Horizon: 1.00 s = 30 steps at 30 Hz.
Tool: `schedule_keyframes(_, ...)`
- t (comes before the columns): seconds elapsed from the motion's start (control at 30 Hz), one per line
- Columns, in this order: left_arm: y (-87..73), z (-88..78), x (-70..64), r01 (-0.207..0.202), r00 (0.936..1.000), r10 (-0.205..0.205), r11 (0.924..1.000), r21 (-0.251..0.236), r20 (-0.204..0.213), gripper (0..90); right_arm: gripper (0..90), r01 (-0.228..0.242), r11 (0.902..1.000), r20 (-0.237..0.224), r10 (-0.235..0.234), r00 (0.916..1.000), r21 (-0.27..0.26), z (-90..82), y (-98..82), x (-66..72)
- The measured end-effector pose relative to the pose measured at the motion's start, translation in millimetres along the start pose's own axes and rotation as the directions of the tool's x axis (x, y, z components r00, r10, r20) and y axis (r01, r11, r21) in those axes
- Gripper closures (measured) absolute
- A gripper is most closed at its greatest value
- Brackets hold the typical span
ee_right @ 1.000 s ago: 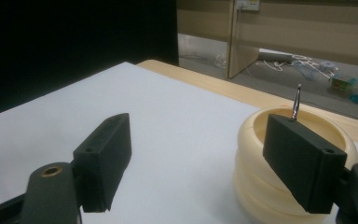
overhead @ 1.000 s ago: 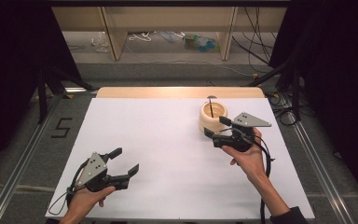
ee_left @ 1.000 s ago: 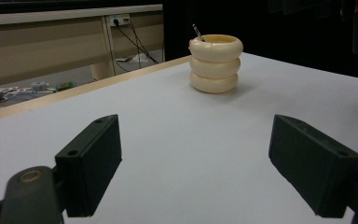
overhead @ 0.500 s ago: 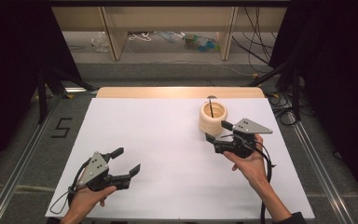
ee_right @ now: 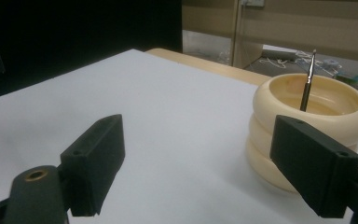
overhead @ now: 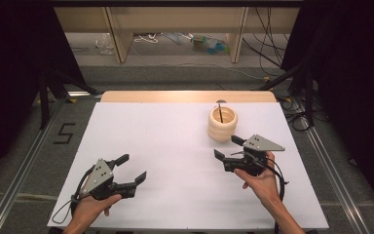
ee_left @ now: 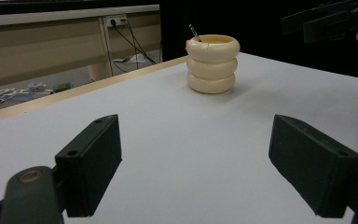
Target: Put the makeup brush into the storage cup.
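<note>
A person sits at a white tabletop (overhead: 175, 146) with a two-jaw tool in each hand. Toward the far right of the tabletop stands a cream holder made of three stacked rings (overhead: 222, 123), and a thin dark-handled brush or pen (overhead: 221, 111) stands upright inside it, its tip rising above the rim.

The step in hand looks like the end of a placement: the thin tool already stands in the holder, and the right tool (overhead: 226, 147) sits just beside the holder on the near side, apart from it, with nothing between its jaws. Those jaws have just been opening and now stand wide. In the right gripper view the holder (ee_right: 307, 126) is close, just behind the right-hand jaw, and the brush (ee_right: 307, 81) leans slightly inside it.

The left tool (overhead: 131, 168) rests low near the front left of the tabletop, well apart from the holder, its jaws also spread wide and empty. The left gripper view shows the holder (ee_left: 213, 64) far off across bare tabletop.

The next move probably calls for little more than drawing the right hand clear without knocking the holder.
</note>
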State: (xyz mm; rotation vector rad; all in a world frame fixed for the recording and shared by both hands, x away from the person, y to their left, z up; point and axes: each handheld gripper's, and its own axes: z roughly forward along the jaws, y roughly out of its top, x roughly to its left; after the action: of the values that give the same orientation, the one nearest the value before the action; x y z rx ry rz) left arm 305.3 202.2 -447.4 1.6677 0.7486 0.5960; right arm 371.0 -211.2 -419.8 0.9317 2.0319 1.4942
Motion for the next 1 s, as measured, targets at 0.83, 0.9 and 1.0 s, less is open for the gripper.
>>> schedule_keyframes(0.83, -0.3, -0.2, 0.1, 0.003, 1.0, -0.003, 1.0, 0.002, -0.002, 16.8, 17.0, 0.009, 0.9995, -0.066, -0.007, 0.9978, 0.032, -17.2, -20.7, 16.1)
schedule_keyframes(0.9, -0.4, -0.2, 0.2, 0.003, 1.0, -0.003, 1.0, 0.002, -0.002, 16.8, 17.0, 0.008, 0.9998, -0.071, -0.007, 0.9975, 0.02, -16.8, -22.4, 17.4)
schedule_keyframes(1.0, -0.4, -0.2, 0.3, 0.003, 1.0, -0.003, 1.0, 0.001, -0.003, 16.8, 16.7, 0.02, 0.9993, -0.073, -0.018, 0.9972, 0.03, -18.7, -23.7, 18.7)
